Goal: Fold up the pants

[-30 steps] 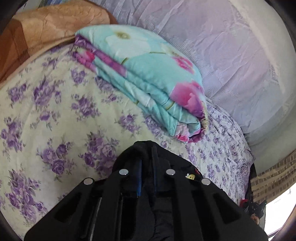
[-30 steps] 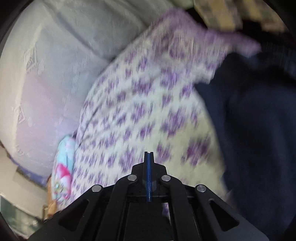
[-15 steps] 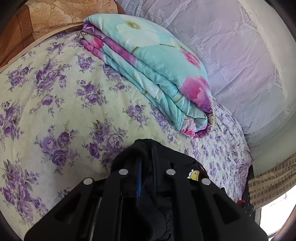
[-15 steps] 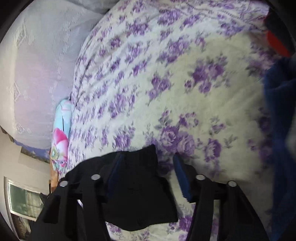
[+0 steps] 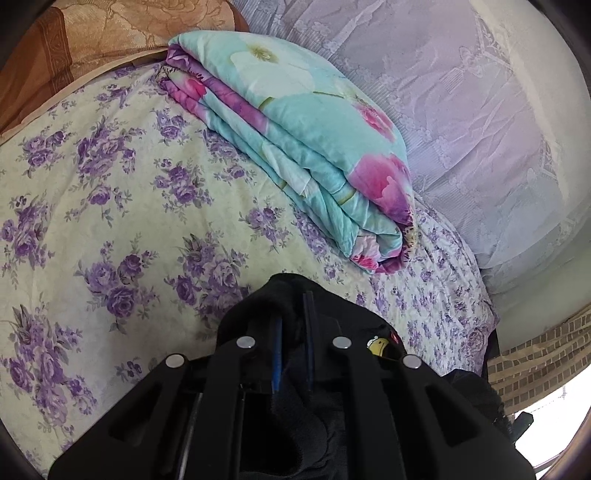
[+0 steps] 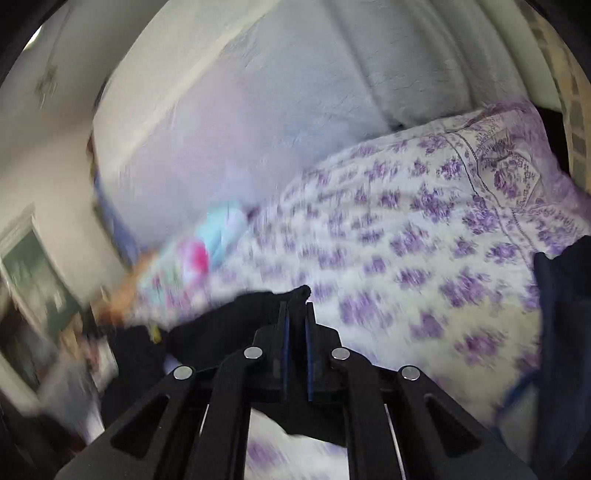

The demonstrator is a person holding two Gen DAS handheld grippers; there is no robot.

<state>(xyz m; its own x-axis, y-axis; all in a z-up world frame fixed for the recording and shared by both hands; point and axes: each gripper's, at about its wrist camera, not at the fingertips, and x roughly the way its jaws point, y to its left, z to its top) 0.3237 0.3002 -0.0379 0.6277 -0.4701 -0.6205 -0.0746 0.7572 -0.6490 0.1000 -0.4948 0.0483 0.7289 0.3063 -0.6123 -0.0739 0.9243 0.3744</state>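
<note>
The black pants (image 5: 354, 325) have a small yellow patch and hang bunched over my left gripper (image 5: 293, 314), which is shut on a fold of them above the bed. In the right wrist view the same black pants (image 6: 236, 317) stretch to the left from my right gripper (image 6: 295, 314), which is shut on their edge. That view is blurred by motion. Most of the pants is hidden behind the gripper bodies.
The bed has a cream sheet with purple flowers (image 5: 110, 206). A folded turquoise and pink floral quilt (image 5: 303, 140) lies at the back by a lilac lace curtain (image 5: 480, 110). A brown cover (image 5: 92, 33) lies far left. A dark blue cloth (image 6: 565, 332) lies at the right.
My right gripper was open around the pants' edge half a second ago; now it is shut on it and has swung upward. My left gripper keeps its hold and has moved slightly.
</note>
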